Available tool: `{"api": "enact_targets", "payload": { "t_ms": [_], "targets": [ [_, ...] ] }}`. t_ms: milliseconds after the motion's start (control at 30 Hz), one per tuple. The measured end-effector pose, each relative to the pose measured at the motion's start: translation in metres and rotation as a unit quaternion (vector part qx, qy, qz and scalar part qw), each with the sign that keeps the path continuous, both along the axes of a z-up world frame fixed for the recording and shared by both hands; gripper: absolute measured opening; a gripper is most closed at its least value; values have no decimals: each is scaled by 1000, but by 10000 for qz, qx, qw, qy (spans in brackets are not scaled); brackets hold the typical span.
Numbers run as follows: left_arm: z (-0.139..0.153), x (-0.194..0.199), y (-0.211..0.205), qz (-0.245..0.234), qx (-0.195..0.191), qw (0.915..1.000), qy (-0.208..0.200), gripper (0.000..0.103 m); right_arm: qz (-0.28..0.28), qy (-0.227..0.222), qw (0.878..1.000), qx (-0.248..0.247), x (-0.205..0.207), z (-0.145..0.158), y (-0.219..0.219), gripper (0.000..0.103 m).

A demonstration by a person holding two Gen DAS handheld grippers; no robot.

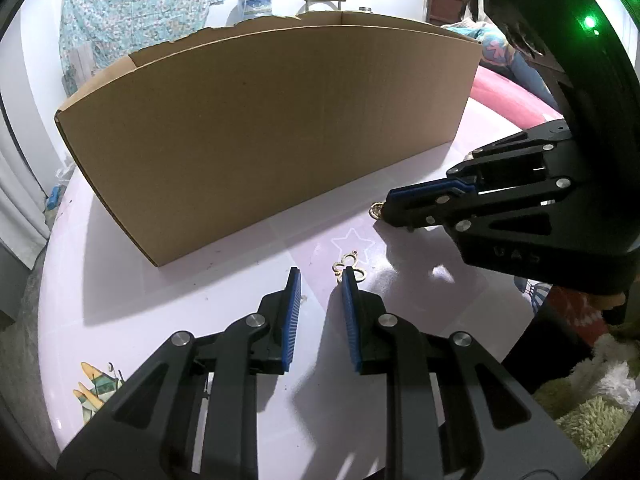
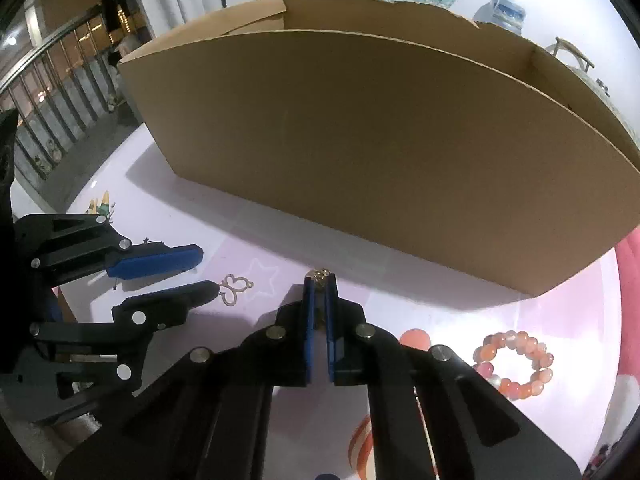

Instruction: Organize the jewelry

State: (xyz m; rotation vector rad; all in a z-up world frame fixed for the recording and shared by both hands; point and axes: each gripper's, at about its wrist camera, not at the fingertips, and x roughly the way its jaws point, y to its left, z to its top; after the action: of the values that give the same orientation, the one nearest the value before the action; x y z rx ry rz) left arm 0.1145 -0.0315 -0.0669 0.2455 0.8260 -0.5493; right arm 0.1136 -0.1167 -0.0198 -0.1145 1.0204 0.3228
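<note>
A gold butterfly-outline pendant [image 1: 349,268] lies flat on the pale pink table [image 1: 160,300]. My left gripper [image 1: 321,276] is open just short of it; its right fingertip [image 1: 347,280] touches the pendant's near edge and nothing sits between the pads. In the right wrist view the same pendant [image 2: 234,289] lies at the tip of the left gripper [image 2: 208,272]. My right gripper [image 2: 320,280] is shut on a small gold charm [image 2: 320,273] that pokes out past its fingertips. From the left wrist view the charm [image 1: 376,210] hangs at the right gripper's [image 1: 389,207] tip, low over the table.
A large open cardboard box [image 1: 260,140] stands across the table just behind both grippers. A pink and orange bead bracelet [image 2: 516,364] lies right of the right gripper, with a round pink bead [image 2: 414,338] beside its finger. A fluffy rug [image 1: 592,412] shows past the table's right edge.
</note>
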Motion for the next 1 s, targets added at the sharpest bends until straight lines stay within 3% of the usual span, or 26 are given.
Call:
{"api": "enact_targets", "payload": {
  "t_ms": [433,500,567,700,833,1000],
  "targets": [
    [1,-1,1,52,28,10000,11,20,-67,-106,9996,250,-23,20,-7,8],
    [2,-1,2,40,-23,10000,53,20,-115,-32,9995,297,-28,19,-9,20],
    [3,-1,3,8,-122,9999,103,20,-218,18,9992,334,-34,17,-14,39],
    [7,-2,0,-64,-207,9997,89,31,-387,177,9977,525,-40,8,-16,43],
    [5,-3,-5,-76,-108,9999,65,32,-555,277,9964,584,-45,-1,-18,46],
    [2,-3,-5,17,-26,9999,103,38,-619,259,9954,683,-48,-3,-19,59]
  ]
}}
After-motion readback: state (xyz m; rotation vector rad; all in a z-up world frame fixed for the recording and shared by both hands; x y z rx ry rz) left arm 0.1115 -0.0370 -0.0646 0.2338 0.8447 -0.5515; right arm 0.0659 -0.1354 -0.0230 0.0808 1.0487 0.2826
